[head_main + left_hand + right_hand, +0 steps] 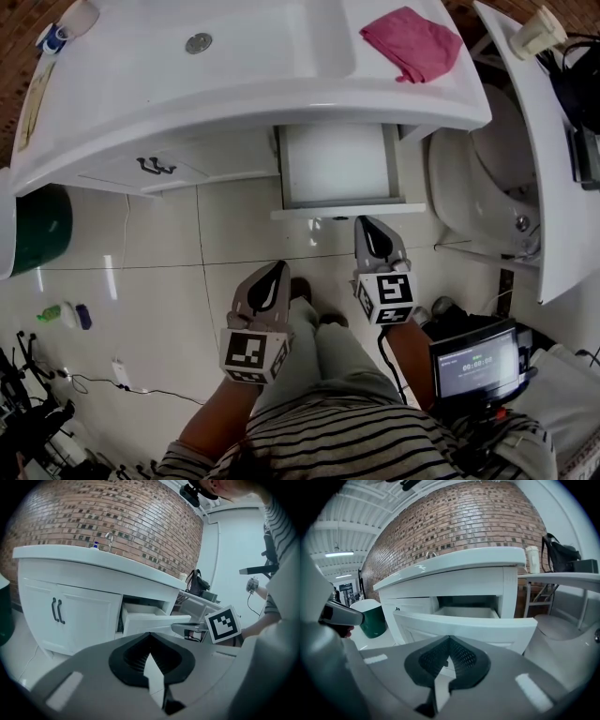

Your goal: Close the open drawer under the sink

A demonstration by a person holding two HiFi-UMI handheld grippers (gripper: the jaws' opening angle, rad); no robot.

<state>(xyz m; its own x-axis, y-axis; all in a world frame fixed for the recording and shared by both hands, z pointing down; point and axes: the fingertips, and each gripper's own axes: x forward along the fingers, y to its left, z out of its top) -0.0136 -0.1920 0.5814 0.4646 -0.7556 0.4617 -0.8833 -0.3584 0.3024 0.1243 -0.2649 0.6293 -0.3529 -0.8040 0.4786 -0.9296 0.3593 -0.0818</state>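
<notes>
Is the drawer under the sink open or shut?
Open: the drawer juts out from the cabinet, its inside visible from above.

A crumpled pink cloth [411, 42] lies at the far right. A dark green bin [37, 230] stands on the tiled floor [169, 244] at the left, with a green bottle [49, 314] and a blue bottle [83, 316] lying nearer. Two dark handles [156, 166] sit side by side on the white cabinet doors [70, 616]. A small lit screen [475, 361] sits near right. A brick wall [93, 513] rises at the far side.
</notes>
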